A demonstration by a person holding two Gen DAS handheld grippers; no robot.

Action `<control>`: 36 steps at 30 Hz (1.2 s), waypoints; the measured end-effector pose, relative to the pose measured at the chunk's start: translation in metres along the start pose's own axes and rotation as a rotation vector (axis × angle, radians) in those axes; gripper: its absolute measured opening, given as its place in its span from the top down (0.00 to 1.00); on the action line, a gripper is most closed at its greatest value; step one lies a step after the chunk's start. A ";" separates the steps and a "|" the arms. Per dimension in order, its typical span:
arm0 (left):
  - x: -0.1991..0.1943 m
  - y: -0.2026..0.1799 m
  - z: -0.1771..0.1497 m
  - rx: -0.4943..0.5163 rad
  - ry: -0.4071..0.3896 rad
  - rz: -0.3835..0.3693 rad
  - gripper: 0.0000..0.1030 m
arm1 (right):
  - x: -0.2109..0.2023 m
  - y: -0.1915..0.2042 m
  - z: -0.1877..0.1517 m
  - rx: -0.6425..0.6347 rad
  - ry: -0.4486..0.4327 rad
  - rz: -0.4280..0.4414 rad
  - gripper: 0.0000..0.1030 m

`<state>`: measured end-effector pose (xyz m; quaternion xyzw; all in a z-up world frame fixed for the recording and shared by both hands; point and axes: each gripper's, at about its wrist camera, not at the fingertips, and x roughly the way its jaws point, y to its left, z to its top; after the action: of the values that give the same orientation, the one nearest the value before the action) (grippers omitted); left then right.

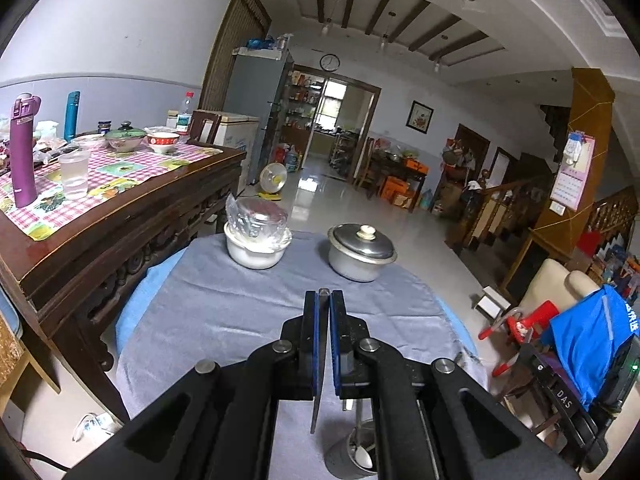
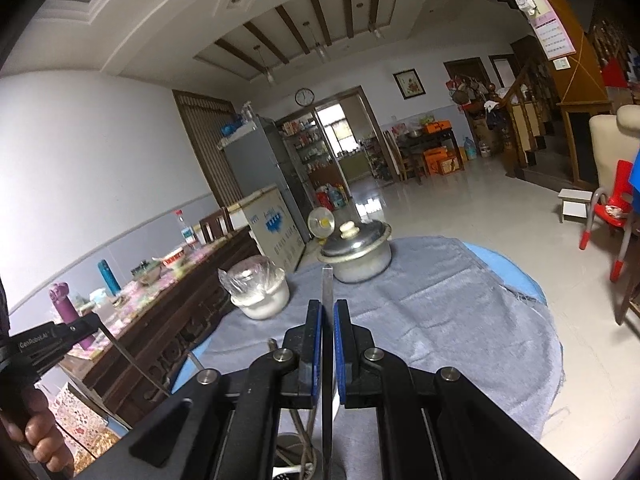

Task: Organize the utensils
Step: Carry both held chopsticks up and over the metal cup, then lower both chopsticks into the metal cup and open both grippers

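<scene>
My left gripper [image 1: 324,296] is shut on a thin flat metal utensil [image 1: 317,408] that hangs down between the blue pads. Under it stands a metal utensil holder [image 1: 340,456] with a white spoon [image 1: 364,458] inside. My right gripper [image 2: 328,305] is shut on another slim metal utensil [image 2: 328,280], which sticks up past the fingertips and runs down below them. In the right wrist view the left gripper [image 2: 94,322] shows at the left edge in a person's hand [image 2: 40,440], its utensil [image 2: 132,362] slanting down to the right. Both grippers hover above the cloth-covered round table [image 1: 208,320].
A white pot with a plastic-wrapped lid [image 1: 256,242] and an aluminium pot with a lid [image 1: 360,252] stand at the table's far side. A dark wooden sideboard [image 1: 120,224] with bowls, bottles and a cup runs along the left. A red child's chair [image 2: 612,208] stands at the right.
</scene>
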<state>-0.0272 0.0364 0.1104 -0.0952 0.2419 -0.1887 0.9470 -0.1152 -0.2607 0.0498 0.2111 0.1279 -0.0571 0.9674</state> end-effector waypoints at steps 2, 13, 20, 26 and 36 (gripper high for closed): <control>-0.006 -0.004 0.001 0.009 -0.008 -0.008 0.95 | -0.005 0.003 0.001 -0.001 -0.026 0.009 0.94; -0.033 -0.014 0.008 0.006 -0.050 -0.081 0.95 | -0.021 0.019 0.004 0.008 -0.179 0.029 0.94; -0.040 -0.019 0.007 0.003 -0.059 -0.112 0.95 | -0.023 0.042 0.002 -0.040 -0.288 0.022 0.94; -0.035 -0.023 0.004 0.004 -0.036 -0.137 0.95 | -0.007 0.061 -0.012 -0.112 -0.306 -0.009 0.94; -0.028 -0.031 -0.003 0.016 -0.005 -0.154 0.95 | 0.007 0.059 -0.029 -0.145 -0.238 -0.022 0.94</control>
<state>-0.0606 0.0189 0.1282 -0.1063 0.2298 -0.2627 0.9311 -0.1047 -0.1954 0.0460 0.1311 0.0183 -0.0832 0.9877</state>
